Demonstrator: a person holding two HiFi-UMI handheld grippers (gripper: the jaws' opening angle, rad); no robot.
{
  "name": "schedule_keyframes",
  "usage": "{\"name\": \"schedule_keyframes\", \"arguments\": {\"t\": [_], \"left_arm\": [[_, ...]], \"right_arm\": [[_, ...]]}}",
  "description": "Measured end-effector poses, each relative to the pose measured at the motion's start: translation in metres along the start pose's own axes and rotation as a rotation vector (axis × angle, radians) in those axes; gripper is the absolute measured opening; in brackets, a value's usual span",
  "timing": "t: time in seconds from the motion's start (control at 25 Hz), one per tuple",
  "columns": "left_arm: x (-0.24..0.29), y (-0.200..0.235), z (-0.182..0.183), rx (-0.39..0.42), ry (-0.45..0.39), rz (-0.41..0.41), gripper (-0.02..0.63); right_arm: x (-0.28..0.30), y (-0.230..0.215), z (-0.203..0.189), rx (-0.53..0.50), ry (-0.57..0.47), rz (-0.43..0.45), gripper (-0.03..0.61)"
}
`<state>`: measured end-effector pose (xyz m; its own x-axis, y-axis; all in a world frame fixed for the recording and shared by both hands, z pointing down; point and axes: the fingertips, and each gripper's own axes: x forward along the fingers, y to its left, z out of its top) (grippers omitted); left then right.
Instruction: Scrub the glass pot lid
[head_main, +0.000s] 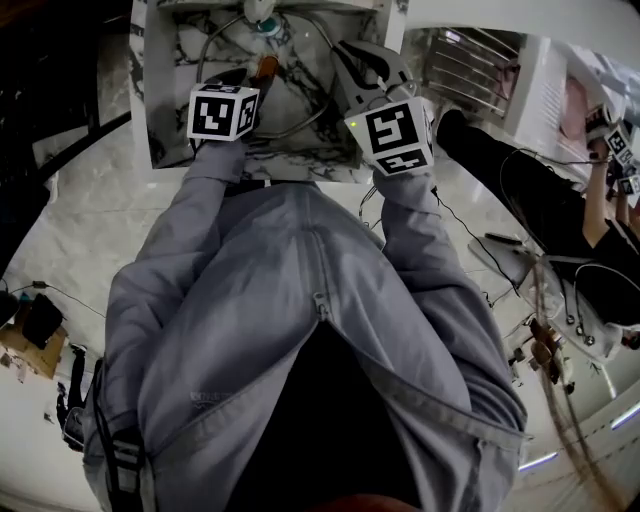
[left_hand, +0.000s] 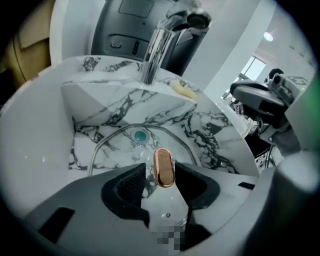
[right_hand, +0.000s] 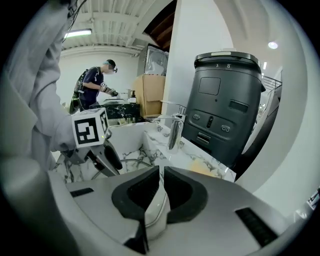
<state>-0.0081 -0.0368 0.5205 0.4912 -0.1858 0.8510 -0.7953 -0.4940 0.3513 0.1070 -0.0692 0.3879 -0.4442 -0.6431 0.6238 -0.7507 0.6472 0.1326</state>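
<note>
Step in hand: the glass pot lid (head_main: 288, 100) was being taken hold of. As far as I could judge, no scrubbing was under way, since the yellow sponge (left_hand: 182, 90) lay untouched on the ledge beside the faucet (left_hand: 160, 50).
Lid's place: it sat in the marble sink (left_hand: 212, 132), at the top centre of the head view. The drain showed through its glass.
Left gripper (left_hand: 161, 172): its jaws stood apart on either side of the lid's copper handle (left_hand: 164, 167). The pad at frame right was close against the handle, and a sliver of marble showed at the other pad, so it did not look clamped.
Right gripper (right_hand: 160, 175): its jaws were drawn almost together on a thin pale piece with a curved edge. I took this for the lid's rim, though not with certainty.
Next move: one tool probably had to hold the lid firmly so that the other could fetch the sponge.
Left gripper view only: it showed the handle between the pads and the drain under the glass.
Right gripper view only: it showed the narrow slit between that gripper's own jaws.
Head view only: it showed both tools together over the basin, with the right one at the lid's right edge.
</note>
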Motion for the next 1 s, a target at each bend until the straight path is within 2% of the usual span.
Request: {"name": "schedule_keyframes", "arguments": {"t": [0.08,0.2,0.36,0.48,0.6,0.68,0.84,1.0], "left_arm": [[-0.017,0.002,0.010,-0.003,-0.060,0.006,0.180],[-0.041,0.002,0.030,0.020,-0.170,0.012,0.097],[-0.066,-0.003,0.055,0.082,-0.299,0.016,0.040],[-0.081,-0.009,0.073,0.121,-0.366,-0.001,0.026],[-0.092,-0.012,0.084,0.135,-0.407,-0.014,0.018],[-0.098,-0.013,0.088,0.131,-0.424,-0.022,0.017],[-0.106,-0.010,0.091,0.129,-0.445,-0.018,0.017],[-0.112,-0.003,0.091,0.116,-0.453,-0.008,0.017]], "right_arm": [[0.006,-0.012,0.004,0.012,-0.008,-0.005,0.049],[0.014,-0.031,0.010,0.016,-0.015,-0.022,0.049],[0.026,-0.051,0.010,-0.038,0.021,-0.023,0.051],[0.037,-0.063,0.010,-0.100,0.059,-0.010,0.051],[0.051,-0.072,0.007,-0.195,0.121,0.008,0.070],[0.062,-0.074,-0.001,-0.264,0.187,0.037,0.181],[0.087,-0.074,-0.017,-0.379,0.299,0.083,0.209],[0.109,-0.074,-0.034,-0.471,0.425,0.086,0.221]]}}
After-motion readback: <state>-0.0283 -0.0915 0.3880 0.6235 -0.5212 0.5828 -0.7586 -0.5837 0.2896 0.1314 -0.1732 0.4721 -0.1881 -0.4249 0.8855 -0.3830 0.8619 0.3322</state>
